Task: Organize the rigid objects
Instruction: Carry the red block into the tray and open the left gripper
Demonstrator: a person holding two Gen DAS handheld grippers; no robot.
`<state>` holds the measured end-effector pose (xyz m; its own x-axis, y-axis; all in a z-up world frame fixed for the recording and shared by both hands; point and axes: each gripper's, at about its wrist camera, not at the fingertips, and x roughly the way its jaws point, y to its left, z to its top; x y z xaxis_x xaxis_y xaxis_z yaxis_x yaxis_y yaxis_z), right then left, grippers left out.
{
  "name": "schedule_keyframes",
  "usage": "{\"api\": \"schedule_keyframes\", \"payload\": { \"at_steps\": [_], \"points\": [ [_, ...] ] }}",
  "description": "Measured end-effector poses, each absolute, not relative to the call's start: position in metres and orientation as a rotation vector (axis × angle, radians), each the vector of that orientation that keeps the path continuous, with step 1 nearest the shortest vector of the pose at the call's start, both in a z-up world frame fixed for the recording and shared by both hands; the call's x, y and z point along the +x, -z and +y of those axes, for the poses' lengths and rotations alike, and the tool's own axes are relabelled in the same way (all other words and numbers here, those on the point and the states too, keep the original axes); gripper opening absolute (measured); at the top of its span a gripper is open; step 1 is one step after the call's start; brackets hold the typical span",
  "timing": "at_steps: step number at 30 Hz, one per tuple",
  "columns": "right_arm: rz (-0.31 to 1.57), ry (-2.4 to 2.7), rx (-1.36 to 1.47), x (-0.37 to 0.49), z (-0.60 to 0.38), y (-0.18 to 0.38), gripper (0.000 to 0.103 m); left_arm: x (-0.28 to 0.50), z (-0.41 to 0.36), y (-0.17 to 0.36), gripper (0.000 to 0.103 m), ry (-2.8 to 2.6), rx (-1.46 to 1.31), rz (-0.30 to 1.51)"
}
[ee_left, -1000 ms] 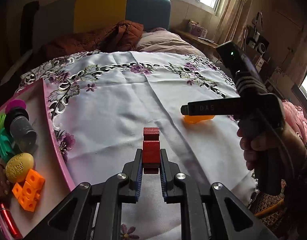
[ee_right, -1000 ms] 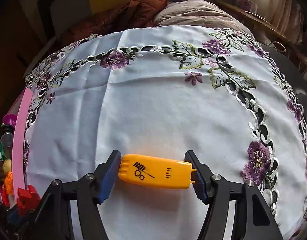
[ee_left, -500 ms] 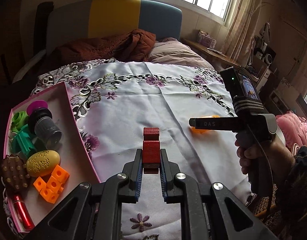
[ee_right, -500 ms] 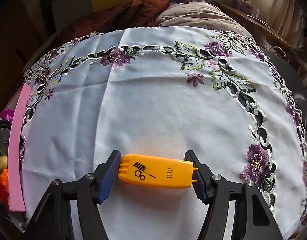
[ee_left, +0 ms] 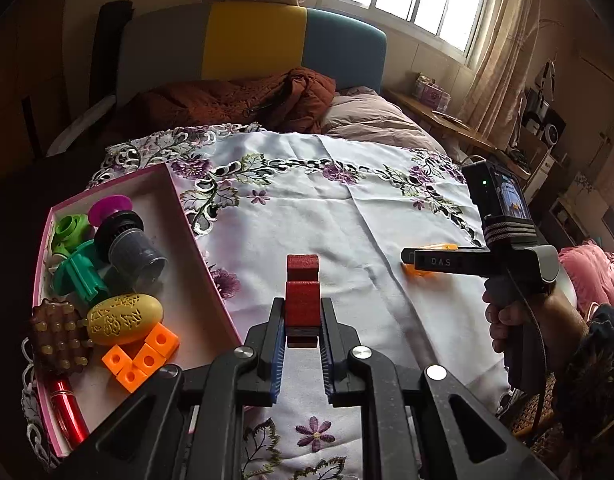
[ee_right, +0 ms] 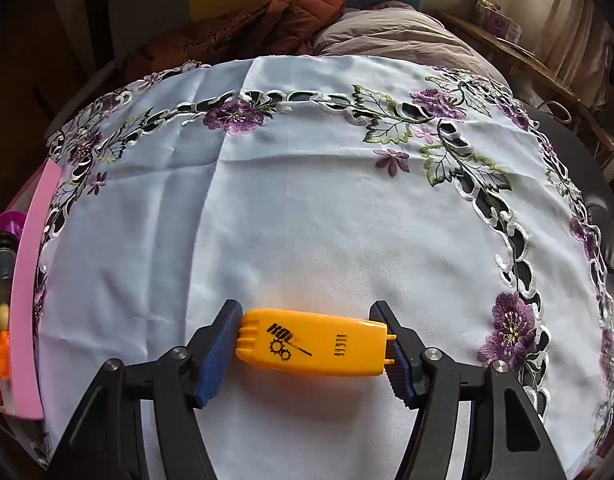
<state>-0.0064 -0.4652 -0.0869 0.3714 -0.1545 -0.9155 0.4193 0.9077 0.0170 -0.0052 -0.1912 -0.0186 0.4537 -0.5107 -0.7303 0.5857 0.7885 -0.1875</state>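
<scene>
My left gripper (ee_left: 303, 322) is shut on a red block piece (ee_left: 302, 294), held upright above the white embroidered cloth (ee_left: 327, 224). To its left stands a pink box (ee_left: 195, 256) holding an orange cube cluster (ee_left: 141, 356), a yellow egg (ee_left: 125, 319), a grey cup (ee_left: 137, 250), green parts and a red tube. My right gripper (ee_right: 309, 342) is shut lengthwise on a flat orange plastic tool (ee_right: 313, 348) printed with gears, low over the cloth. In the left wrist view that gripper (ee_left: 417, 258) sits at the right, held by a hand (ee_left: 507, 324).
A bed with a brown quilt (ee_left: 243, 100) and a pillow lies beyond the table. The pink box rim (ee_right: 29, 292) shows at the left edge of the right wrist view. A wooden shelf and curtains stand at the back right.
The left gripper has pulled back and risen with the red block, bringing more of the pink box into view. The right gripper has stayed put on the orange tool.
</scene>
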Motion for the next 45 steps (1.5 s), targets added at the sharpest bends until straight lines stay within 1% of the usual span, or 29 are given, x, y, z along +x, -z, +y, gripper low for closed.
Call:
{"api": "schedule_keyframes", "payload": {
  "at_steps": [13, 22, 26, 30, 39, 45],
  "points": [
    [1.141, 0.377, 0.228, -0.005, -0.461, 0.088, 0.066, 0.003, -0.152, 0.019, 0.014, 0.625, 0.041, 0.884],
    [1.147, 0.379, 0.223, -0.005, -0.461, 0.088, 0.066, 0.016, -0.071, 0.018, 0.014, 0.511, -0.094, 0.900],
    [1.149, 0.377, 0.213, -0.005, -0.460, 0.088, 0.066, 0.022, -0.050, 0.025, 0.014, 0.479, -0.164, 0.929],
    [1.150, 0.373, 0.212, -0.005, -0.459, 0.088, 0.066, 0.026, -0.058, 0.034, 0.014, 0.532, -0.220, 0.974],
    [1.152, 0.367, 0.208, -0.005, -0.457, 0.087, 0.066, 0.030, -0.114, 0.053, 0.014, 0.652, -0.031, 1.019],
    [1.154, 0.367, 0.203, -0.005, -0.457, 0.087, 0.066, 0.029, -0.117, 0.070, 0.020, 0.635, 0.013, 1.048]
  ]
}}
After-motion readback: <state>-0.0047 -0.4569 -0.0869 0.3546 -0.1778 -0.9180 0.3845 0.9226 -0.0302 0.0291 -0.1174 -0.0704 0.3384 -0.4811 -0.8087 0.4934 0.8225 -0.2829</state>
